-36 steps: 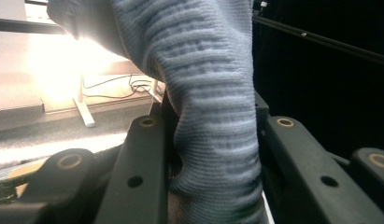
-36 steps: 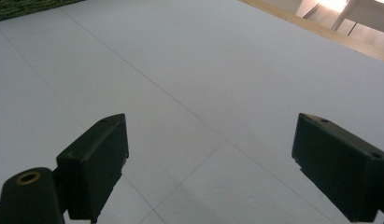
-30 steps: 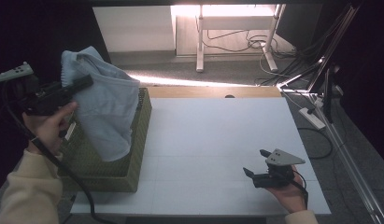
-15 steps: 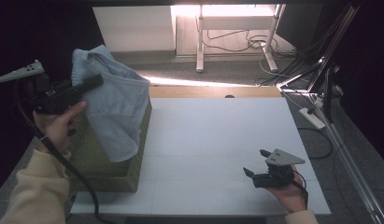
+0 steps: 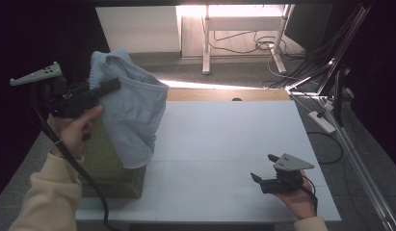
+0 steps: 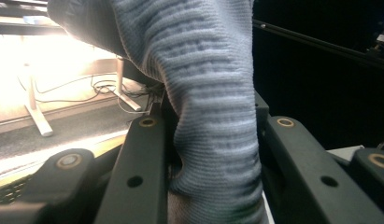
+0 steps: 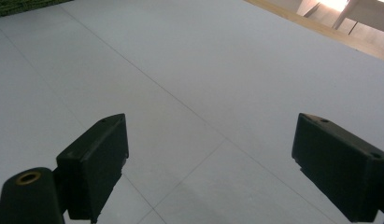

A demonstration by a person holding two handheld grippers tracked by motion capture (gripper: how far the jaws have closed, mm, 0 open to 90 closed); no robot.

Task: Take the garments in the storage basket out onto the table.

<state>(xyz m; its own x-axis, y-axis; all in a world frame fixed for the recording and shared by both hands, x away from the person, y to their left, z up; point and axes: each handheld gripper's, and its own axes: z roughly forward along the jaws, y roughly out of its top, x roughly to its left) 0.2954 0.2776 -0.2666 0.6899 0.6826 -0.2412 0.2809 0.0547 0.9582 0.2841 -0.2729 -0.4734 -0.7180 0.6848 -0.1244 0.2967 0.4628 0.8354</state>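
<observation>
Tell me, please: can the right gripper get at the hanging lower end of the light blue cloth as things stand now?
Probably yes. The right gripper rests open low on the white table, and bare tabletop lies between it and the light blue cloth, whose lower end hangs free beside the green basket while the left gripper holds its top.

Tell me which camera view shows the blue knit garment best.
The high view: the garment appears whole there, hanging from the left claw over the green basket. The left gripper view gives a close-up of one bunched fold pinched between the jaws. The right gripper view looks across the white table.
</observation>
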